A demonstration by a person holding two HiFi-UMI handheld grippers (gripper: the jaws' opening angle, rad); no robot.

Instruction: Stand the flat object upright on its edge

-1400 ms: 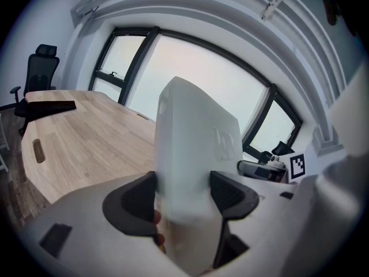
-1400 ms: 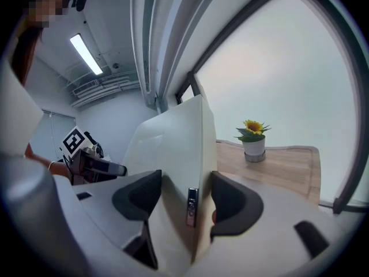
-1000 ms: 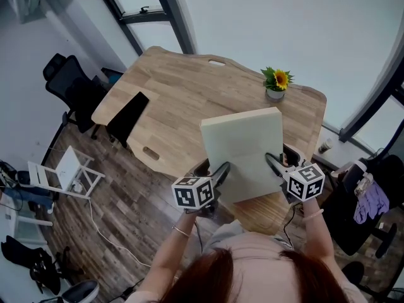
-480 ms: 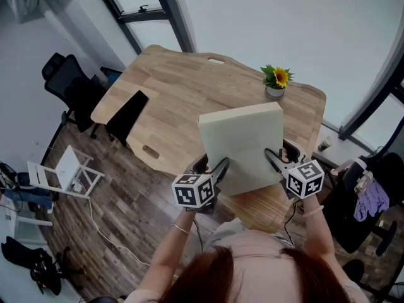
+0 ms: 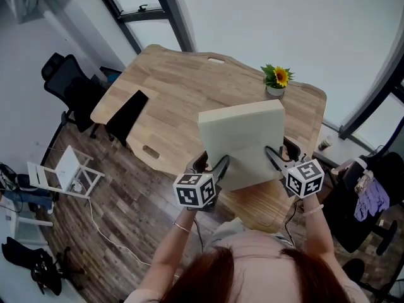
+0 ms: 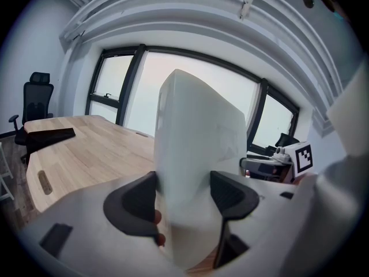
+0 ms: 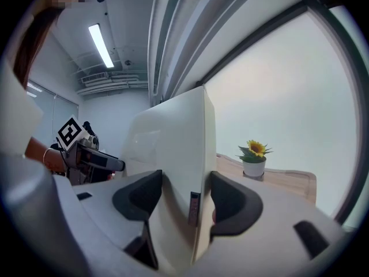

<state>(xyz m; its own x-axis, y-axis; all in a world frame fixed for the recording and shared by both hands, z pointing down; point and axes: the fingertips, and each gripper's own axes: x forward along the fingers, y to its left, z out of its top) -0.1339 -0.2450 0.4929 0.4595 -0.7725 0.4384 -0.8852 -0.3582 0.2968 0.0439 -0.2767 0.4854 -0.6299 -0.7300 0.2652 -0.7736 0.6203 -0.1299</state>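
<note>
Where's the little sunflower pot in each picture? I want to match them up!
Head view: the sunflower pot stands near the wooden table's far right edge, just beyond the cream board.
Left gripper view: not in it.
Right gripper view: right of the middle, beside the board.
Shared landmark: the cream board, in the middle of all three views.

You have one cream slab (image 5: pixel 243 137) and two grippers: left gripper (image 5: pixel 219 169), right gripper (image 5: pixel 273 160). There is one wooden table (image 5: pixel 177 87), one potted sunflower (image 5: pixel 276 82) at upper right, one black panel (image 5: pixel 128 115) at left, and two chairs: black chair (image 5: pixel 69 86) upper left, cloth-draped chair (image 5: pixel 356 216) lower right.
</note>
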